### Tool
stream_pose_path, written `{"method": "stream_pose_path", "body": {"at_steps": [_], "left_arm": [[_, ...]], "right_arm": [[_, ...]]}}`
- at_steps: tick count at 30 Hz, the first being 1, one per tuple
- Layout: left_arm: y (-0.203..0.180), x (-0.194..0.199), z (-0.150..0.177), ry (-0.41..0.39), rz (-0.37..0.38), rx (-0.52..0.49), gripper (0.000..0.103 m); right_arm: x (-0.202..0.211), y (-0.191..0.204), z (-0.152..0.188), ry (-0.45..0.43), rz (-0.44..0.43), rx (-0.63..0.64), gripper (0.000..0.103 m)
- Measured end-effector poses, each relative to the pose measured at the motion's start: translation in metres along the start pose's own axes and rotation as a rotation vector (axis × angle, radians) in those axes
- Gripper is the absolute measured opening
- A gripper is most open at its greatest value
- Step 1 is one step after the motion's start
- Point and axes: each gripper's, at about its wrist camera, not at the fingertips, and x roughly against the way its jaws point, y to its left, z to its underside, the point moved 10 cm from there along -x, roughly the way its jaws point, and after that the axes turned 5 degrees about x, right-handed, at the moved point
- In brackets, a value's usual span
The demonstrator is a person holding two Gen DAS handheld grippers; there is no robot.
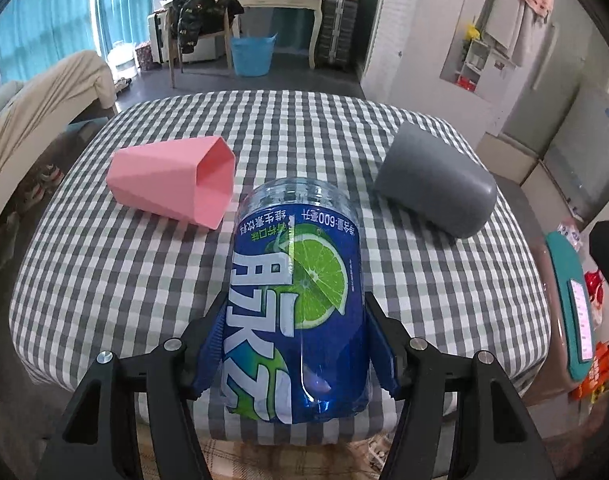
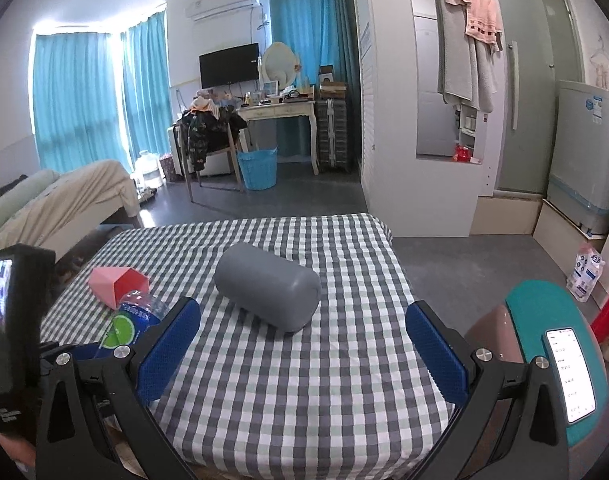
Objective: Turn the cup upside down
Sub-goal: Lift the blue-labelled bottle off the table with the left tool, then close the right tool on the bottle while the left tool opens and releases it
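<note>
Two tumblers, pink faceted plastic cup (image 1: 172,182) and grey rounded plastic cup (image 2: 267,292), are lying sideways on the checked worktop (image 2: 304,380), awaiting flipping, as the left hand-held gripper (image 1: 296,354) is clamping a blue lime-drink bottle (image 1: 294,292) and the right hand-held gripper (image 2: 302,356) is hovering wide open, empty, facing the grey one.

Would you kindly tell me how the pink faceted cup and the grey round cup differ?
The pink faceted plastic cup has flat angular sides; the grey rounded plastic cup is smooth and cylindrical. In the left wrist view the pink cup's open mouth shows; the grey cup shows its closed base. Both lie sideways on the checked tablecloth.
</note>
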Motion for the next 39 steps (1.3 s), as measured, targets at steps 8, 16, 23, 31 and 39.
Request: {"method": "stream_pose_path", "body": {"at_steps": [8, 16, 23, 31, 39], "left_arm": [[-0.006, 0.0, 0.013, 0.003, 0.039, -0.071, 0.08], [0.019, 0.059, 0.0, -0.123, 0.133, -0.06, 0.081], [0.082, 0.096, -0.03, -0.275, 0.172, -0.046, 0.091], [0.176, 0.075, -0.042, -0.275, 0.074, 0.047, 0.091], [0.212, 0.05, -0.044, -0.267, 0.021, 0.064, 0.091]], "right_arm": [[-0.01, 0.005, -0.002, 0.028, 0.029, -0.002, 0.103], [0.004, 0.014, -0.026, 0.028, 0.063, 0.004, 0.103], [-0.014, 0.063, -0.04, 0.175, -0.008, 0.051, 0.103], [-0.079, 0.147, 0.0, 0.543, -0.171, 0.144, 0.103], [-0.118, 0.171, 0.032, 0.695, -0.129, 0.169, 0.103]]}}
